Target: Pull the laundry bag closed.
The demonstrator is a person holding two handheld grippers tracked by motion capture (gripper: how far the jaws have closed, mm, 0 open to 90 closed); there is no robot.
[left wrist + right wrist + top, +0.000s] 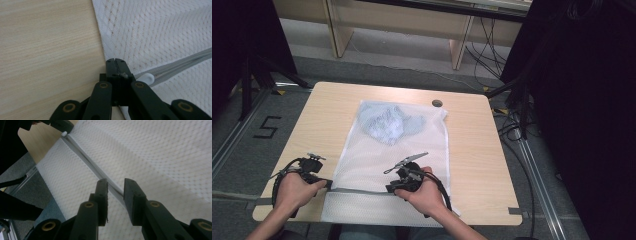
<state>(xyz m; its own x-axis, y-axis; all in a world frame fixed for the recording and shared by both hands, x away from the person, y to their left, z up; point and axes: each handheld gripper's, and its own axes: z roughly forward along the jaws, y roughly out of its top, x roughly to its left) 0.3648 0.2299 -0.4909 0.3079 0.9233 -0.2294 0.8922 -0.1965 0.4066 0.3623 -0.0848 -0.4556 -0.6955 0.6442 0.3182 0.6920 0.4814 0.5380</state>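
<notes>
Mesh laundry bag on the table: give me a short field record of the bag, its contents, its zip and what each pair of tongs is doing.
bag: white mesh laundry bag lying flat on the wooden table, near edge hanging over the table's front
contents: bluish crumpled cloth inside, at the far end
zip: grey zip running across the bag near the front
left tongs: shut on the bag's edge at the zip's end, beside a white tab
right tongs: open, jaws astride the zip, not pressing it
</notes>
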